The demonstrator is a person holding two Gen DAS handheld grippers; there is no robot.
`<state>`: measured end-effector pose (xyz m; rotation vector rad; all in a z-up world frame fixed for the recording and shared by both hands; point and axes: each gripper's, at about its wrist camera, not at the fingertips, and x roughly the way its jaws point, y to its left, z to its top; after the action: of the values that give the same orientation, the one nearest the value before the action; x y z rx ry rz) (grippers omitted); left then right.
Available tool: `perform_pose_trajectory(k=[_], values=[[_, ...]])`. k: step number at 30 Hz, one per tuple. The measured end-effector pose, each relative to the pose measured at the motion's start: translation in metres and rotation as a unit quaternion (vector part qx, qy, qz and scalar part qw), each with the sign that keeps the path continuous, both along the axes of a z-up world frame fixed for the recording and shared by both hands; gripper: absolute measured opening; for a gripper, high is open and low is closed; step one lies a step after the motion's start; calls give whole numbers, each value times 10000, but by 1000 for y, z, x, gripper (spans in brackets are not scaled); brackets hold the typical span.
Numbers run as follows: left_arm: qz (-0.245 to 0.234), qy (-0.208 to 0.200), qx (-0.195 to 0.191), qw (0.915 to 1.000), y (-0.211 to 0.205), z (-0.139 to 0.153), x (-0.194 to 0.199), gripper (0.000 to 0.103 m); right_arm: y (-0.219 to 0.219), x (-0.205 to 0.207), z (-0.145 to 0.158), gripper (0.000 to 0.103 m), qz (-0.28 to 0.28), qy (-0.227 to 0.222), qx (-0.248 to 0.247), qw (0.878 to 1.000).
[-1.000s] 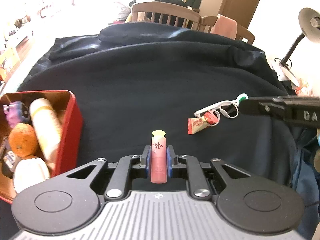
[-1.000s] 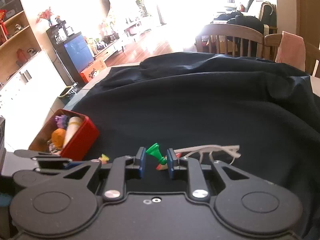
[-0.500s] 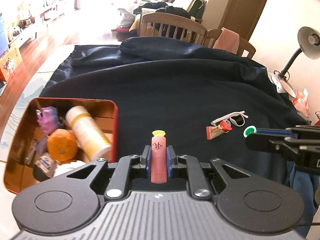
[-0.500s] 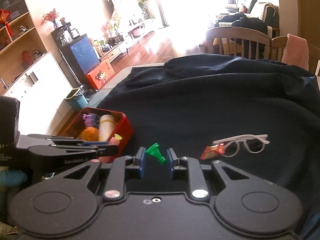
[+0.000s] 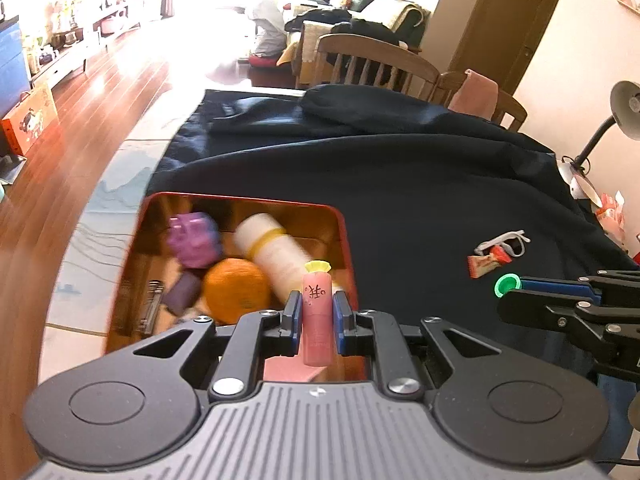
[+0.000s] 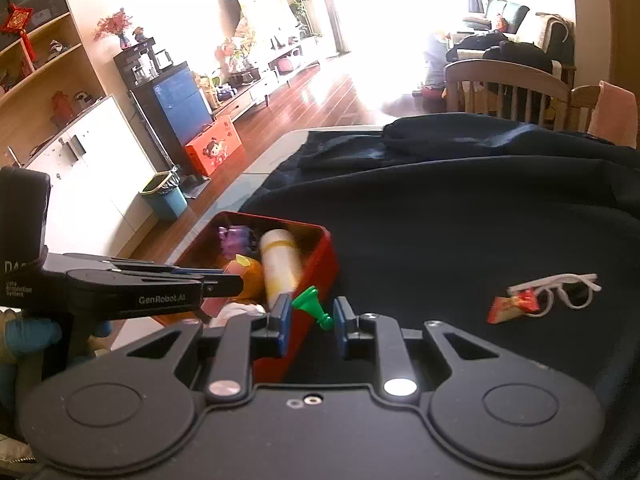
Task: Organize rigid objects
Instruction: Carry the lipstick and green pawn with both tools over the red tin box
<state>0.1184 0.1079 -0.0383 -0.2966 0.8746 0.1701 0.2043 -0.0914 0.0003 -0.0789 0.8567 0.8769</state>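
Note:
My left gripper [image 5: 316,312] is shut on a pink tube with a yellow cap [image 5: 317,312] and holds it above the near right corner of the red tin box [image 5: 344,232]. The box holds a purple toy [image 5: 194,236], an orange [image 5: 236,290], a cream bottle [image 5: 276,252] and other small items. My right gripper [image 6: 309,322] is shut on a small green funnel-shaped piece [image 6: 311,306], just right of the box [image 6: 320,256]. White glasses [image 5: 506,240] and a red snack packet [image 5: 486,264] lie on the dark cloth to the right.
A dark blue cloth [image 5: 400,184] covers the table. Wooden chairs [image 5: 372,60] stand behind it. A desk lamp [image 5: 624,108] is at the far right. The table's left edge drops to a wooden floor [image 5: 80,112].
Both grippers have moved left toward the red box with their objects still held. The left gripper now hangs over the box; the glasses and packet stay behind on the right.

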Motion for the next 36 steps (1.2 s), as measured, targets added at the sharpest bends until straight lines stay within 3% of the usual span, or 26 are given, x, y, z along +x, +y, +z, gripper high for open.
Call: perform_pose_trajectory(k=[19, 36], values=[[218, 338, 169, 9990, 86, -32, -4, 16, 100, -23, -33, 22, 567, -171, -452, 9972], [27, 631, 402, 9972, 94, -58, 27, 16, 141, -29, -67, 22, 951, -325, -1082, 9890]])
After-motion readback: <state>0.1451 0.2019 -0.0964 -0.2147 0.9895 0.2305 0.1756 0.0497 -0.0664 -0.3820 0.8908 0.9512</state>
